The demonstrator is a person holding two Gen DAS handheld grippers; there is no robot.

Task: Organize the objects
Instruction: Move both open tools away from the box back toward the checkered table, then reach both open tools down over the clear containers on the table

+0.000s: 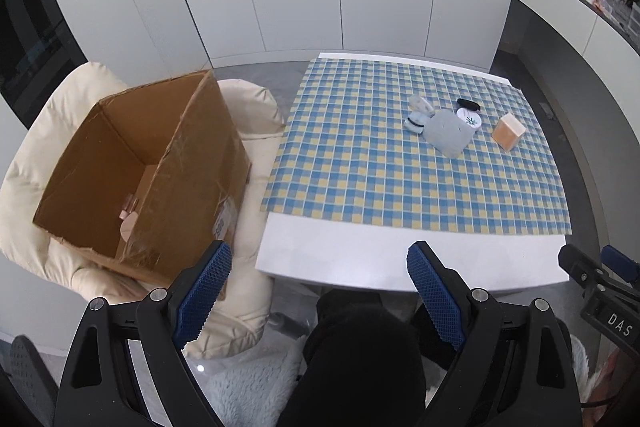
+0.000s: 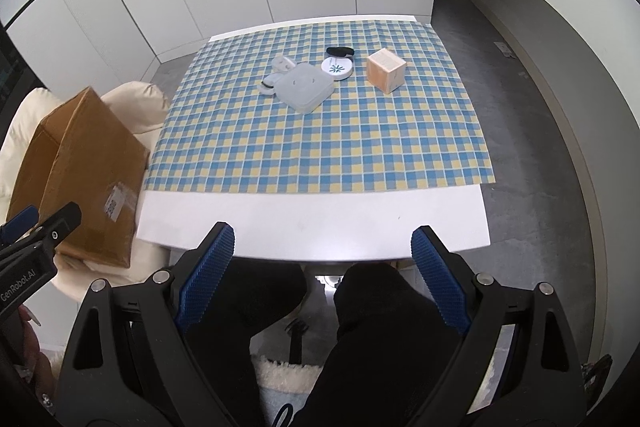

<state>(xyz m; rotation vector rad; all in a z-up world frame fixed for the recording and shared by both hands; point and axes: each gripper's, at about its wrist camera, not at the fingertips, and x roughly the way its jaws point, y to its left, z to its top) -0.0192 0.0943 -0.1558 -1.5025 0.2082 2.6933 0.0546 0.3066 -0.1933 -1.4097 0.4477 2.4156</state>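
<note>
White table (image 2: 312,227) edge bare before both grippers.

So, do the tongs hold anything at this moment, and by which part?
Nothing is held. The left tongs and right tongs both stand open and empty, short of the table.

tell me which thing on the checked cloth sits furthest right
The orange-tan cube box. It stands alone, apart from the cluster of the square pale blue case, round white tin and small black item.
</note>
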